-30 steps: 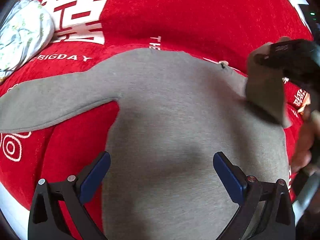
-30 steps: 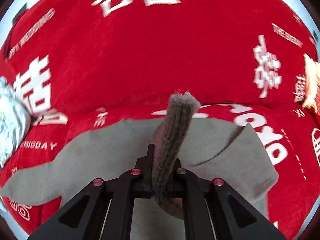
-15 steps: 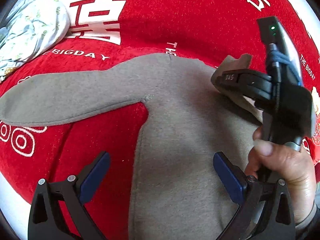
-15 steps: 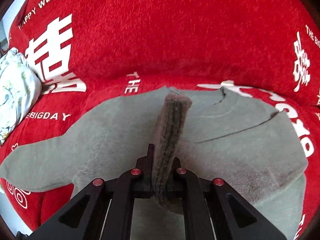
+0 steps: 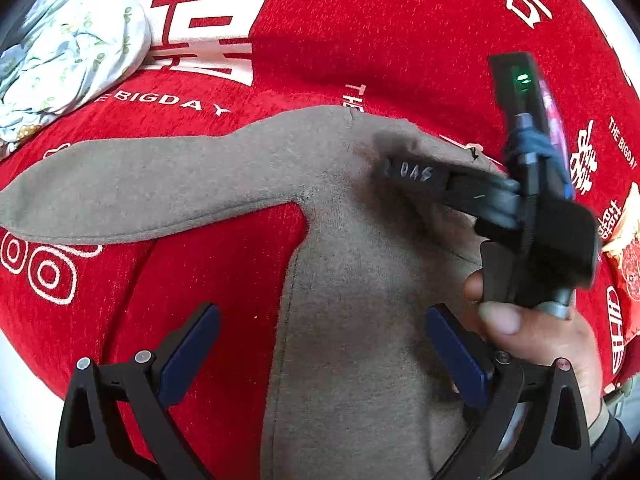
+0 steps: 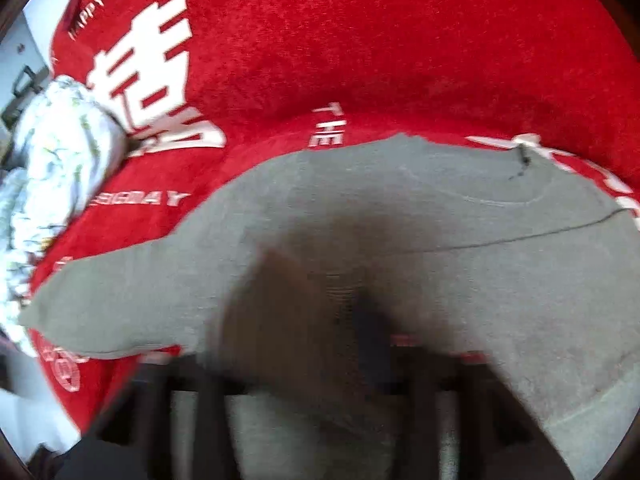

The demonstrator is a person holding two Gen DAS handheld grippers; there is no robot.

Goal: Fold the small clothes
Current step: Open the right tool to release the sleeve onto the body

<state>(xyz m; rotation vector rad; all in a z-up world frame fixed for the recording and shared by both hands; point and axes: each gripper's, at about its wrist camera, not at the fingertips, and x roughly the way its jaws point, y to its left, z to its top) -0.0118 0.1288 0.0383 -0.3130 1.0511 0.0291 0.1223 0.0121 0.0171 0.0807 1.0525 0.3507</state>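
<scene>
A small grey sweater (image 5: 360, 280) lies flat on a red blanket (image 5: 360, 40), its left sleeve (image 5: 140, 184) stretched out to the left. My left gripper (image 5: 320, 352) hovers open over the sweater's left side seam with nothing between its blue pads. The right gripper (image 5: 404, 168) is low over the chest near the collar. The right wrist view is blurred: the right gripper (image 6: 320, 360) has its jaws opening, and the ribbed cuff (image 6: 340, 288) of the folded-over right sleeve (image 6: 520, 280) lies loose between them on the sweater (image 6: 400, 208).
A crumpled white floral cloth (image 5: 68, 64) sits at the far left of the blanket, and shows as a floral cloth (image 6: 56, 152) in the right wrist view too. A person's hand (image 5: 532, 336) holds the right gripper's handle. A printed packet (image 5: 628, 240) lies at the right edge.
The right gripper carried the sleeve cuff down and leftward onto the sweater's chest, and its jaws went from shut on the cuff to spread apart. The left gripper stayed open and barely moved.
</scene>
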